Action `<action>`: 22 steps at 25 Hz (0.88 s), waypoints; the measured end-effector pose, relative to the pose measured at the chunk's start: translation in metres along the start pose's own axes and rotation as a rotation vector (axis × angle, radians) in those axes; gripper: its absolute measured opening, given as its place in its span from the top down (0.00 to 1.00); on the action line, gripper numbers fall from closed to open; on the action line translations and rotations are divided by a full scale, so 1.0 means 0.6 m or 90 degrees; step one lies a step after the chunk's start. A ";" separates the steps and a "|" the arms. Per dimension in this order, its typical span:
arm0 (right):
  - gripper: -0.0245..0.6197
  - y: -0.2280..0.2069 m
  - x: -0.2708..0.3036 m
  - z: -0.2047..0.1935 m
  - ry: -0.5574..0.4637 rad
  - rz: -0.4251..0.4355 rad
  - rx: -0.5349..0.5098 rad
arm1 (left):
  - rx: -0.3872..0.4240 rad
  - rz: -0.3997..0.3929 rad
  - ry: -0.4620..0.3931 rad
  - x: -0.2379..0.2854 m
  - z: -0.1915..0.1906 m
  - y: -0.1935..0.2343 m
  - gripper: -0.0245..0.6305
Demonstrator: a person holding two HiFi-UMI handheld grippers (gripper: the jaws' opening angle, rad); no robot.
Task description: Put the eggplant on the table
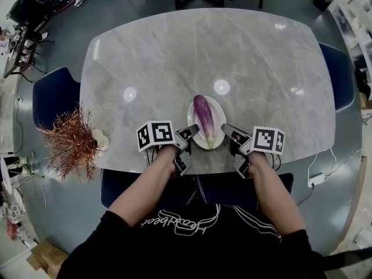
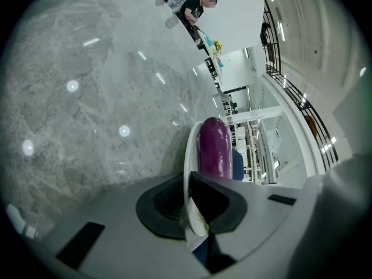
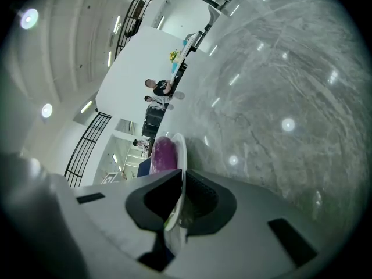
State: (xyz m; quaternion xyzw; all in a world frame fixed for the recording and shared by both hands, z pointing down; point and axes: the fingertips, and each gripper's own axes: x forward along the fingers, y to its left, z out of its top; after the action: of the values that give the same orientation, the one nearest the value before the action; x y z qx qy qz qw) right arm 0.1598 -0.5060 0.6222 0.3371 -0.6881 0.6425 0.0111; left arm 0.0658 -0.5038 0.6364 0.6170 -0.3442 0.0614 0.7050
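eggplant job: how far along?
Done: the eggplant lies on a white plate, and the plate is above the near edge of the table.
In hand: the left tool and the right tool each clamp the plate's rim on opposite sides.
Left: let go of the plate. Whether it already rests on the tabletop can't be told.

Near end of the eggplant (image 2: 215,147) and plate (image 2: 187,150) rim, behind the left tongs (image 2: 190,199).
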 end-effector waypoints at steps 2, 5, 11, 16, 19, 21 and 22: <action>0.92 -0.003 0.003 0.000 0.001 -0.004 0.005 | -0.003 0.001 0.001 0.001 0.001 0.003 0.93; 0.92 -0.007 0.006 0.000 0.004 -0.010 0.013 | -0.005 0.007 0.002 0.003 0.001 0.007 0.93; 0.92 -0.013 0.008 -0.002 0.005 -0.015 0.010 | -0.003 0.013 0.003 0.005 -0.001 0.011 0.93; 0.92 -0.016 0.010 -0.003 0.003 -0.023 0.010 | 0.000 0.024 0.001 0.002 -0.001 0.016 0.93; 0.92 -0.017 0.006 -0.004 0.007 -0.026 0.009 | 0.009 0.033 -0.004 -0.001 0.001 0.014 0.93; 0.92 -0.017 0.005 -0.005 0.011 -0.028 0.007 | 0.018 0.041 -0.009 -0.005 0.004 0.014 0.93; 0.92 -0.016 0.005 -0.006 0.012 -0.027 0.006 | 0.022 0.043 -0.009 -0.006 0.005 0.014 0.93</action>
State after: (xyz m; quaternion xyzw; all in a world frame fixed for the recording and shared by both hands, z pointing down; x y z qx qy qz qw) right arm 0.1607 -0.5038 0.6323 0.3455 -0.6777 0.6485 0.0296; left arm 0.0574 -0.5031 0.6415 0.6172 -0.3691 0.0867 0.6894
